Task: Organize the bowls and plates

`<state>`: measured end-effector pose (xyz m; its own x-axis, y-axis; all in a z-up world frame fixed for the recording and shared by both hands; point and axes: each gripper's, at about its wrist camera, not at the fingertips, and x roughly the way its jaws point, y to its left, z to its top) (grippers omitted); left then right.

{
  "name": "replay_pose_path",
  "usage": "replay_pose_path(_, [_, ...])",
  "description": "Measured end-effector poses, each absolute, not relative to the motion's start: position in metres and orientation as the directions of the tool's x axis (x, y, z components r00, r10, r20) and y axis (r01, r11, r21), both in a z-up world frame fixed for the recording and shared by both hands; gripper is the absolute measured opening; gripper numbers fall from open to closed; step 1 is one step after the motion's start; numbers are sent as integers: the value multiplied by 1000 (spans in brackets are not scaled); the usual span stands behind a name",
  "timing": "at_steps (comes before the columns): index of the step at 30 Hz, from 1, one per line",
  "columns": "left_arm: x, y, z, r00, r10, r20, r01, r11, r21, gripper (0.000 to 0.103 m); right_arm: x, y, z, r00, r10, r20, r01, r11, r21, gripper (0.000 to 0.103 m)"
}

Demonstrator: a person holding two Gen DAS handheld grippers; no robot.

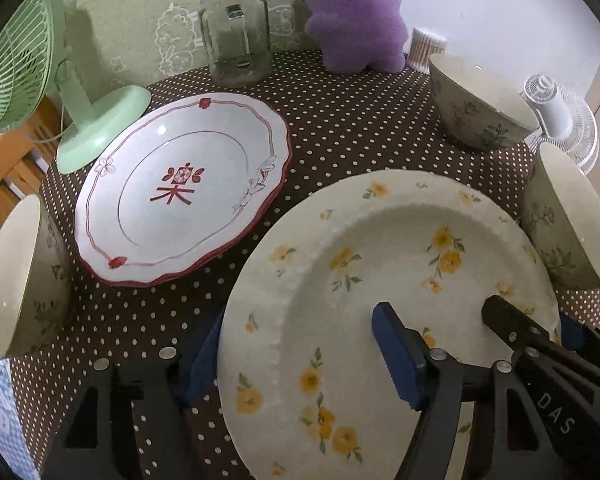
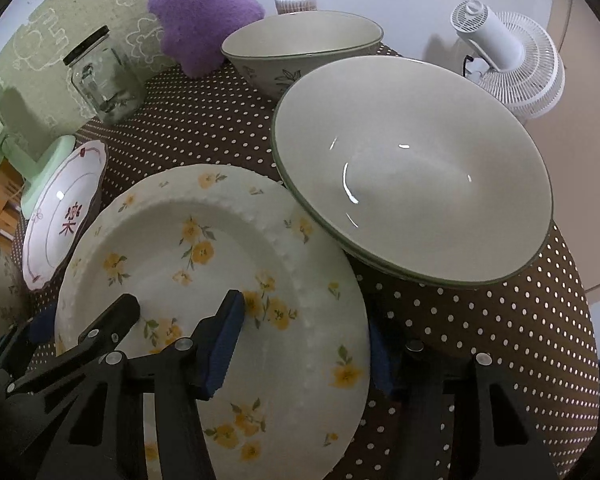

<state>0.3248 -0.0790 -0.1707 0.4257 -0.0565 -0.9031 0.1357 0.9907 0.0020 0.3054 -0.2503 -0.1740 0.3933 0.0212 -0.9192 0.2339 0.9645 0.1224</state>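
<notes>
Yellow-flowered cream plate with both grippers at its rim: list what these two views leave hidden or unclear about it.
- Yellow-flowered cream plate: near edge cut off by the bottom of both wrist views.
- Left gripper: in the left wrist view the plate hides its outer jaw's pad; contact cannot be told.
- Right gripper: same in the right wrist view, outer pad behind the rim.
- Beige bowl with green rim: overlaps the plate's rim; whether they touch is unclear.

yellow-flowered plate (image 1: pixel 380 280) cut off below; left bowl (image 1: pixel 16 276) partly cropped
</notes>
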Motion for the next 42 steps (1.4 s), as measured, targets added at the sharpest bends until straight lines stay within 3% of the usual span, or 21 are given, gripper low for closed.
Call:
replay_pose_path(18, [297,-56,-138,431,-51,-901,91,996,-13,72,281,-232,-138,410,25,-912,195,974,115,60])
replay_pose_path(42, [186,15,-123,425,-49,-904,57,998,-27,72,182,-154,-121,410,42,-911,120,988,99,60])
